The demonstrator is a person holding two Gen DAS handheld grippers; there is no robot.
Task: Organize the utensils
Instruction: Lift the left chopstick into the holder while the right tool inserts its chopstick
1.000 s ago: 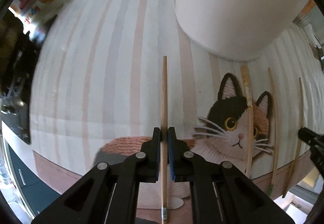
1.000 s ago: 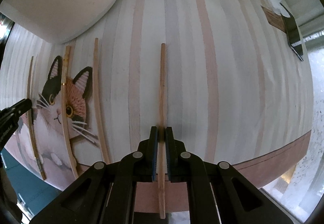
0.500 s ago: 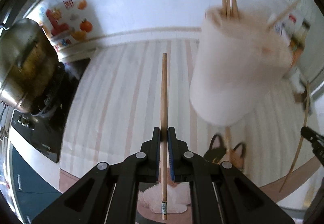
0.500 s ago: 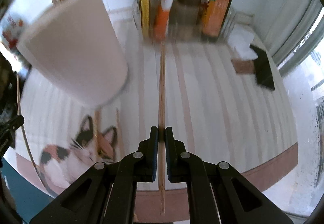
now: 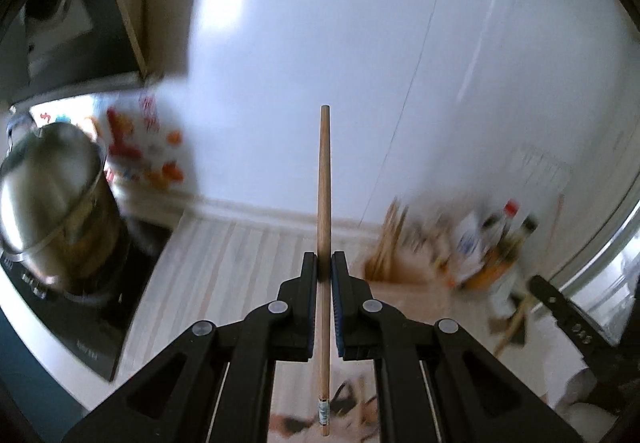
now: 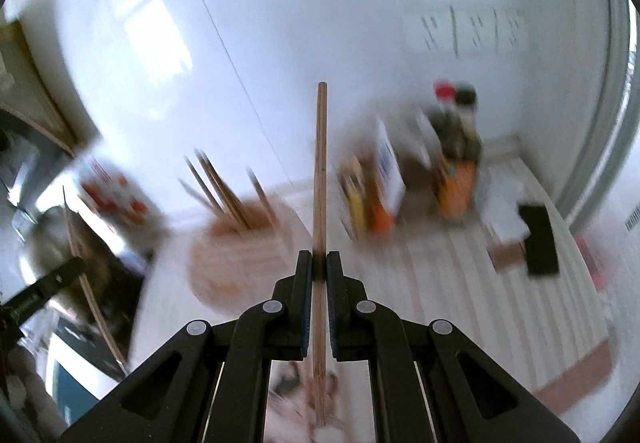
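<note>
Both tools are seen clamped on wooden chopsticks. Between the black fingers of the left gripper (image 5: pixel 324 267) a single chopstick (image 5: pixel 324 203) is pinched, its shaft running straight out ahead past the fingertips and its banded end trailing back under the jaws. The right gripper (image 6: pixel 319 265) is likewise closed tight on a second chopstick (image 6: pixel 320 171), which is gripped near the middle and projects forward along the fingers. Both views are blurred, so finer detail is not readable. A striped mat (image 6: pixel 460 283) is spread over the counter below, and on it a pale round holder (image 6: pixel 236 255) is set, with several more chopsticks (image 6: pixel 224 191) stood upright in it; in the left view the same holder (image 5: pixel 396 279) lies to the right of the held stick. Behind the holder, bottles and packets (image 6: pixel 456 171) are grouped against the white wall (image 5: pixel 340 43). A steel pot (image 5: pixel 52 203) is seen resting on a black cooktop (image 5: pixel 80 315) at the left side of the left view. A dark flat object (image 6: pixel 540 239) is laid on the mat near the right edge of the right view. Each gripper appears at the edge of the other's view, with a chopstick carried in it.
</note>
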